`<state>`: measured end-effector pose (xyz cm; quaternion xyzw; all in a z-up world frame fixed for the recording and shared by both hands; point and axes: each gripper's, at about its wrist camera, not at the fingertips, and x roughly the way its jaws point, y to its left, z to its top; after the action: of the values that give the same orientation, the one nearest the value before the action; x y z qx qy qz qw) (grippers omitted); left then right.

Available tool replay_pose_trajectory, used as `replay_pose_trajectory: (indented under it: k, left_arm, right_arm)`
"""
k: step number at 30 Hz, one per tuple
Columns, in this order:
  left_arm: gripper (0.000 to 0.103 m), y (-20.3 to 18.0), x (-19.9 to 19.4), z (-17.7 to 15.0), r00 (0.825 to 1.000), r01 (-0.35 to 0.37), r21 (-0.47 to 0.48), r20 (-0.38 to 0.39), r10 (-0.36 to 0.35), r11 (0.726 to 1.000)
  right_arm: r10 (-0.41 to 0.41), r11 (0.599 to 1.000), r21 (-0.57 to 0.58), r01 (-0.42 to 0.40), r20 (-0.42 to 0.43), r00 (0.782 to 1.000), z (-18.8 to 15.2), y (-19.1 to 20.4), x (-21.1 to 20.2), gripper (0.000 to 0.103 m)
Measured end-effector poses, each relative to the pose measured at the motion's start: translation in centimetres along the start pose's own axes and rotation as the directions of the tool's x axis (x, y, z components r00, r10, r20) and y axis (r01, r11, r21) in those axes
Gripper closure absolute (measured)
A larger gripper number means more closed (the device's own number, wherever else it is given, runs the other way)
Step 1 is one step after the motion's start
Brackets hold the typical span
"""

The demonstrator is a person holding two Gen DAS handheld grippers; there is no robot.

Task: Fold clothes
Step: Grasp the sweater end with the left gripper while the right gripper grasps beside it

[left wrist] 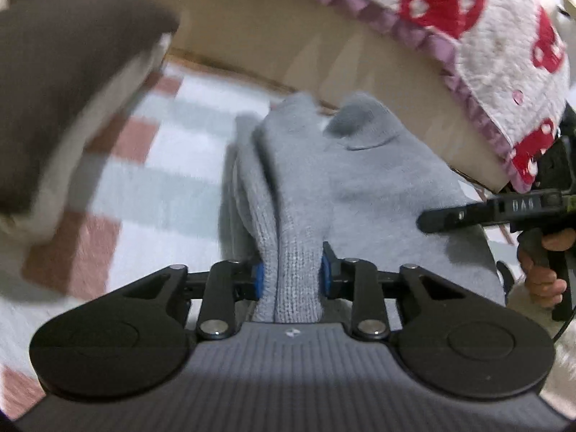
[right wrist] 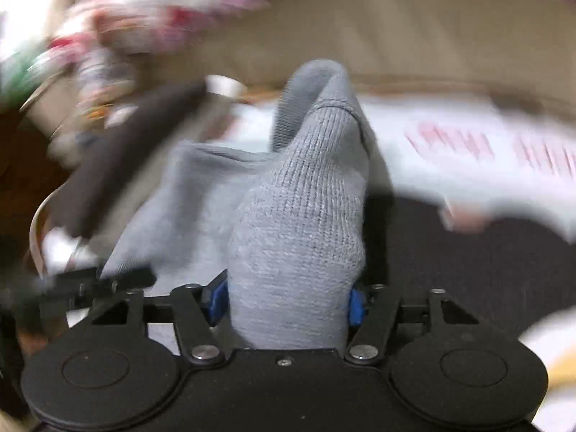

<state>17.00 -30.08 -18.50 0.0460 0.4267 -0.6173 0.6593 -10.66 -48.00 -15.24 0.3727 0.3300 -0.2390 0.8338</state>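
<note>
Sweater [left wrist: 360, 180] folding midway: I'm clamping bunched grey knit in both my left gripper [left wrist: 292, 276] and right gripper [right wrist: 288, 302], needing next to lay it flat.

Soft grey ribbed-knit garment [left wrist: 298, 216], matt and slightly fuzzy. Matt black plastic left gripper [left wrist: 291, 275] and right gripper [right wrist: 288, 306] with blue rubbery pads [left wrist: 257, 277] and shiny metal rivets [left wrist: 215, 327]. Fluffy white blanket with red motifs and lilac cloth frill [left wrist: 486, 46]. Smooth checked pink-and-white cloth sheet [left wrist: 151, 180].
</note>
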Motion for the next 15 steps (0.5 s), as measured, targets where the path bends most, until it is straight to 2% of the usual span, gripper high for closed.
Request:
replay_pose_trajectory:
  k: [1,3,5,7,9,10,11,12,13,15]
  left_arm:
    - [0.067,0.8,0.2,0.0,1.0,0.012,-0.051,-0.004,-0.012,0.999]
    - [0.062,2.1,0.7,-0.1,0.998,0.054,-0.136,-0.018,-0.057,0.989]
    - [0.062,2.8,1.0,-0.2,0.997,0.072,-0.183,-0.02,-0.077,0.98]
    - [0.065,2.3,1.0,-0.1,0.998,0.056,-0.153,-0.015,-0.059,0.987]
    - [0.074,0.9,0.8,0.1,1.0,0.02,-0.065,-0.001,-0.02,0.998]
    - [0.075,0.2,0.7,0.1,1.0,-0.004,-0.021,0.007,0.004,1.0]
    - [0.076,-0.6,0.6,0.1,0.999,-0.037,0.012,0.019,0.037,0.999]
    - [0.076,-1.1,0.5,0.0,0.997,-0.064,0.022,0.031,0.064,0.998]
    - [0.076,-1.5,0.3,-0.1,0.995,-0.086,0.015,0.042,0.085,0.996]
    - [0.077,-1.4,0.1,-0.5,0.993,-0.1,-0.05,0.056,0.102,0.994]
  right_arm:
    - [0.013,0.997,0.076,-0.012,-0.014,1.0,0.4,-0.8,0.5,0.027]
    - [0.066,0.992,0.105,-0.067,0.012,0.998,-0.3,-2.5,2.1,0.022]
    - [0.083,0.99,0.113,-0.08,-0.023,0.996,-0.3,-3.0,3.2,0.019]
    - [0.11,0.99,0.097,-0.107,-0.034,0.993,0.1,-2.8,3.4,0.019]
    - [0.13,0.983,0.138,-0.122,-0.046,0.99,0.0,-3.0,4.3,0.019]
    - [0.138,0.981,0.143,-0.129,-0.053,0.989,0.1,-2.9,4.8,0.022]
    - [0.141,0.984,0.116,-0.136,-0.036,0.989,0.0,-2.4,4.7,0.031]
    - [0.145,0.986,0.086,-0.143,-0.017,0.989,-0.1,-1.9,4.7,0.035]
    - [0.151,0.987,0.047,-0.151,0.007,0.989,-0.1,-1.2,4.4,0.04]
    - [0.144,0.989,-0.046,-0.141,0.067,0.987,-0.3,0.5,3.4,0.042]
